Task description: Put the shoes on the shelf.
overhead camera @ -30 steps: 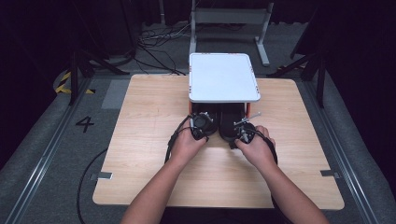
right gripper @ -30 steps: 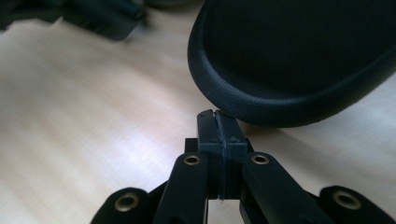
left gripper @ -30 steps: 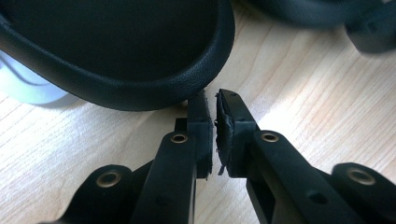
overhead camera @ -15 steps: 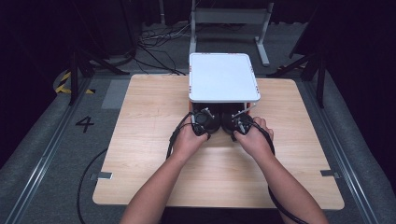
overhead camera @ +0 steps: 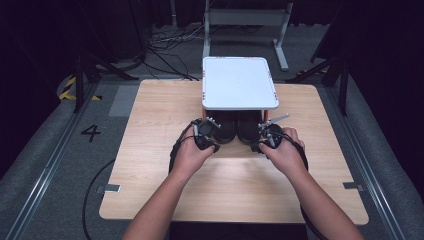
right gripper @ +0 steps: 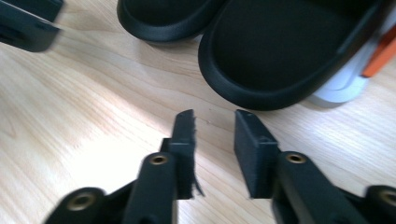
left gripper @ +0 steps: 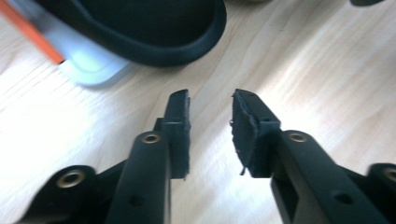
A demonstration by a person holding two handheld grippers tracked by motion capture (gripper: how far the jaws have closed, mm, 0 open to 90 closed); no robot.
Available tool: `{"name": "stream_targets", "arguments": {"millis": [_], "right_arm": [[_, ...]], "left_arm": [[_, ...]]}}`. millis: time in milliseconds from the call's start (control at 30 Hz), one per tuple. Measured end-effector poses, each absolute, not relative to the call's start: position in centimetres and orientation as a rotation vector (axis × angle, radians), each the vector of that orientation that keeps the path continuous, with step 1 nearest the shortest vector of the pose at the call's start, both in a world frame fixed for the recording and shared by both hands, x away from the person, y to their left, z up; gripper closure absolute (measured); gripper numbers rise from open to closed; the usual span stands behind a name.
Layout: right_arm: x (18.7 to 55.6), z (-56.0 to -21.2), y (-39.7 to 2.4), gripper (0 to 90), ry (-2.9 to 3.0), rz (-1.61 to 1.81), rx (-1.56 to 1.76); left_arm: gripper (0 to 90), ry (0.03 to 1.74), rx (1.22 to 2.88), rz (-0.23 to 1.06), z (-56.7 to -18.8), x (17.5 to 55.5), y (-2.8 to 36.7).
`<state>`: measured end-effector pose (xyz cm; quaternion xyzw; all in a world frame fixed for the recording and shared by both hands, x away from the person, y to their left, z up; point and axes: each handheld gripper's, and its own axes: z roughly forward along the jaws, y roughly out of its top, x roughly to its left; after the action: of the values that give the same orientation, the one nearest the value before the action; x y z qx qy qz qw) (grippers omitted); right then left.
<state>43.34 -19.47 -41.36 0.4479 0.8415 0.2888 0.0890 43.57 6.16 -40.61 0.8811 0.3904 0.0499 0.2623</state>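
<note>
Two black rounded slippers (overhead camera: 225, 128) (overhead camera: 247, 128) lie side by side at the centre of the frame, under one white flat-topped stand with orange legs (overhead camera: 239, 82), on one light wooden table (overhead camera: 150, 115).

a lone "4" (overhead camera: 91, 133) is marked on the grey floor (overhead camera: 60, 165), off to the left gripper's (overhead camera: 204, 134) outer side.

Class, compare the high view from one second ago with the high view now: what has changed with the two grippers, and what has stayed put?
Both hands have spread slightly apart and eased toward the person: the left gripper drifted left, the right gripper right. Both are open and empty; nothing was taken hold of or let go. The two black shoes under the white shelf and the wooden table stayed as they were.
</note>
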Motion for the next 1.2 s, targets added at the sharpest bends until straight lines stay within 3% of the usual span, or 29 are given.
{"name": "stream_targets", "arguments": {"millis": [200, 433, 833, 1067, 1200], "right_arm": [[42.3, -40.4, -21.5, 52.0, 2.473, 0.95, 1.247], [41.3, -38.9, -24.3, 40.4, 2.41, 1.105, 1.203], [39.5, -37.7, -29.4, 35.8, 2.382, 1.12, 1.159], [39.3, -38.7, -32.6, 34.1, 2.432, 0.994, 1.168], [39.4, -39.1, -34.2, 28.5, 2.395, 0.944, 1.15]], "left_arm": [[42.4, 1.011, 2.396, 0.194, -39.4, 40.8, 7.9], [28.5, 1.041, 2.325, 0.25, -38.2, 38.3, 11.3], [17.1, 0.965, 2.334, 0.384, -37.9, 34.9, 17.0], [17.4, 1.197, 2.271, 0.375, -38.5, 35.4, 20.9], [18.3, 1.301, 2.224, 0.449, -38.9, 36.2, 23.8]]}}
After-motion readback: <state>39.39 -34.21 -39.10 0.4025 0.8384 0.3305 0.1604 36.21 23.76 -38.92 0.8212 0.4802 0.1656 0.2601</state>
